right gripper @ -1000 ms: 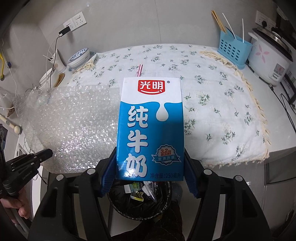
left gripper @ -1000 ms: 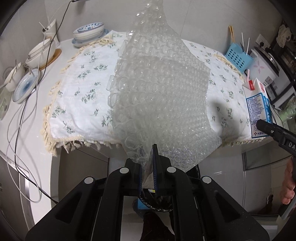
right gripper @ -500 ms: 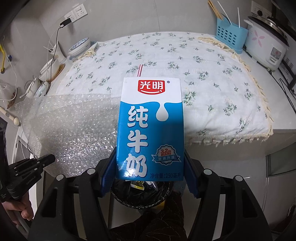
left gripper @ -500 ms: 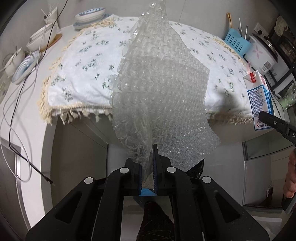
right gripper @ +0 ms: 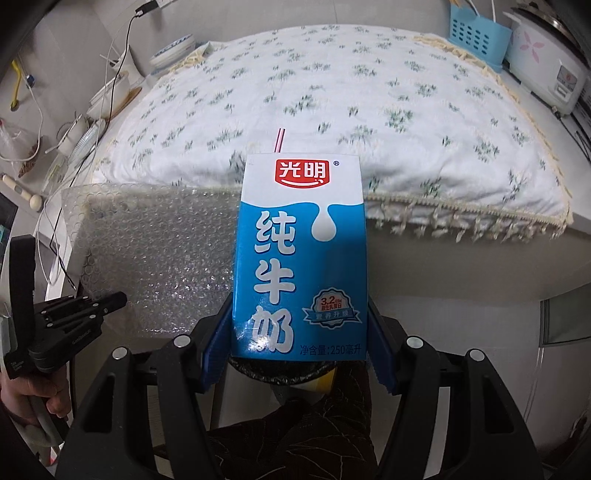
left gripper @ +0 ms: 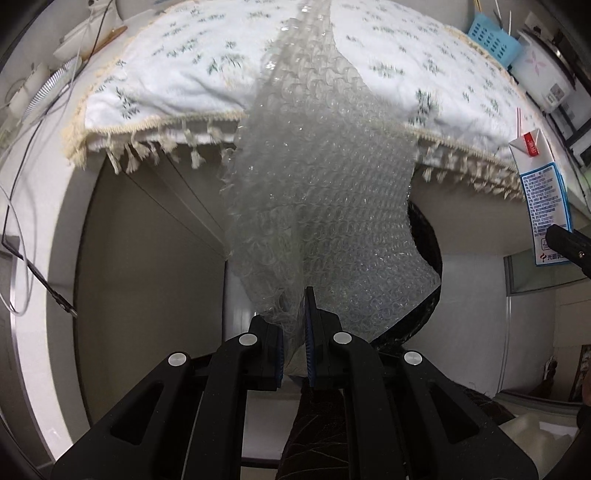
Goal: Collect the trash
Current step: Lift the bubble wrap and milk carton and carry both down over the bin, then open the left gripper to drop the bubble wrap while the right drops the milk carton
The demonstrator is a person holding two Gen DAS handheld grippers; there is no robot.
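Left gripper (left gripper: 294, 325) is clenched on the bottom edge of the bubble wrap (left gripper: 321, 206). Pinching one edge makes sense: the sheet is limp, so it hangs as a flap and can be dropped in one go. In the left wrist view the wrap fans from the jaws up toward 12 o'clock, covering the counter edge and part of the floral cloth (left gripper: 177, 70). I can't tell whether it touches the cloth or just hangs in front.

A black-lined bin (left gripper: 428, 243) peeks out behind the wrap at 3 o'clock, below the counter. I read the wrap as sitting over or just beside its mouth, not yet in.

Right gripper (right gripper: 300, 343) grasps the milk carton (right gripper: 300, 258) across its lower sides, blue pads flat on both faces, carton upright with the straw (right gripper: 279, 139) sticking out at 12. Low grip on the flat sides keeps it square and leaves the top clear; upright also avoids dribble from the straw hole, my guess.

In the right wrist view the bin rim (right gripper: 258, 367) shows directly under the carton at 6 o'clock, with some yellow waste inside. So the carton looks lined up for release. The left gripper is at 8 o'clock there, wrap spread at 9.

Far right: a blue basket (right gripper: 478, 31) and rice cooker (right gripper: 546, 66) at 1–2 o'clock, not trash, well apart.

Next step as I judge it: open both jaws over the bin. Risk: the wrap catching on the rim or cloth fringe.
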